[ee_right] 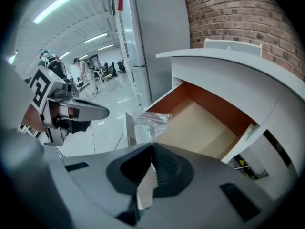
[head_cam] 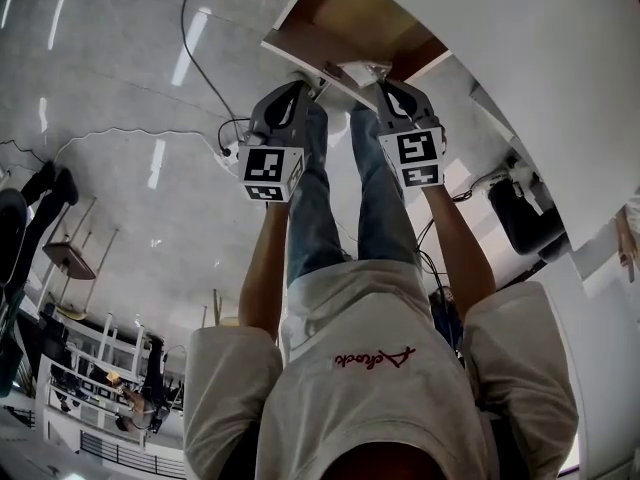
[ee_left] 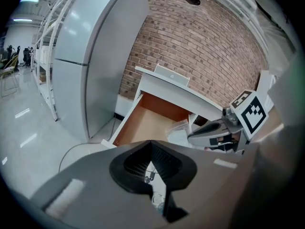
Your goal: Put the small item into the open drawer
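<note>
Here, a clear plastic bag [ee_right: 151, 119] is gripped in the right gripper's [ee_right: 152, 147] jaws at the open drawer's [ee_right: 205, 123] front edge; the left gripper's [ee_left: 151, 143] jaws are clenched on nothing.

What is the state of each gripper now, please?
Left gripper: closed, apparently empty.
Right gripper: closed on the clear plastic bag.

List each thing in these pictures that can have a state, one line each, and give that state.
Drawer: pulled open.
Bag: clear plastic, held in the air at the drawer's front, not yet in.
Right gripper: fingers shut on the bag.
Left gripper: fingers together, nothing clearly held.
Fridge: doors shut.
</note>
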`<state>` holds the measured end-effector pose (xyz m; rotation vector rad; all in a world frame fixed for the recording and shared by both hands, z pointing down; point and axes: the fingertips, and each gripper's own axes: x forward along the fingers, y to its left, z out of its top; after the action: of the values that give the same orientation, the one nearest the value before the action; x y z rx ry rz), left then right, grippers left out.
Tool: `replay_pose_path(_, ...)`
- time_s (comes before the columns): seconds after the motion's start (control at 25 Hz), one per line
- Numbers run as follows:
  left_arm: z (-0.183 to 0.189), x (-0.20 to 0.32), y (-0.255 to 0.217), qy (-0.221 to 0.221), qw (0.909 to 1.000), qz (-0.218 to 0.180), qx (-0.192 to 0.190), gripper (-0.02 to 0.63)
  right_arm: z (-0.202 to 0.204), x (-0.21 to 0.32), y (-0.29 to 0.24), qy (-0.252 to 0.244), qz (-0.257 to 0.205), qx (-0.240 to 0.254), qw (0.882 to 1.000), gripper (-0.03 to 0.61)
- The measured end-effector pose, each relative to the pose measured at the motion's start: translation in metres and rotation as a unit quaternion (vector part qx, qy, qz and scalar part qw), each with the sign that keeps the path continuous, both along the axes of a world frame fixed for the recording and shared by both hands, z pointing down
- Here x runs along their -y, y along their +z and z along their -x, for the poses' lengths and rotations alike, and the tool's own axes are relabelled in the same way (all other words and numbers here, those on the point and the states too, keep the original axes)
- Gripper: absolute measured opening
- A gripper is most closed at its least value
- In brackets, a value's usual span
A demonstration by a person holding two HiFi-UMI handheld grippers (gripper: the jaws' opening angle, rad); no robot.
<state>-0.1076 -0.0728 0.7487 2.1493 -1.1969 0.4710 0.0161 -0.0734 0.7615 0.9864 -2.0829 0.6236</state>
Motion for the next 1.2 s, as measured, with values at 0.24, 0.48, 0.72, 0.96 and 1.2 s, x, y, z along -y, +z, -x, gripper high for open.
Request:
replay_pose_path(0.24, -0.002, -0.002, 0.003, -0.012, 0.9999, -0.003, -0.009, 0.009, 0.018, 0.032, 0.015, -0.027, 0.009, -0.009, 1.000, 0.012)
replay_pose_path(0.48, 0.002, 0.000, 0.005, -0.025, 0.9996, -0.005, -0.013, 0.009, 0.027, 0.061, 0.035, -0.046, 0.012, -0.037, 0.998, 0.012)
replay_pose_path(0.72, 0.006, 0.001, 0.006, -0.034, 0.9993, -0.003, -0.015, 0.009, 0.030, 0.078, 0.063, -0.061, 0.032, -0.073, 0.995, 0.012)
replay_pose_path(0.96, 0.010, -0.004, 0.011, -0.036, 0.9992, -0.004, -0.014, 0.009, 0.028, 0.089, 0.100, -0.060, 0.068, -0.109, 0.990, 0.012)
replay_pose_path(1.2, 0.012, -0.002, 0.012, -0.037, 0.9992, 0.000, -0.017, 0.009, 0.020, 0.094, 0.125, -0.068, 0.098, -0.146, 0.982, 0.014)
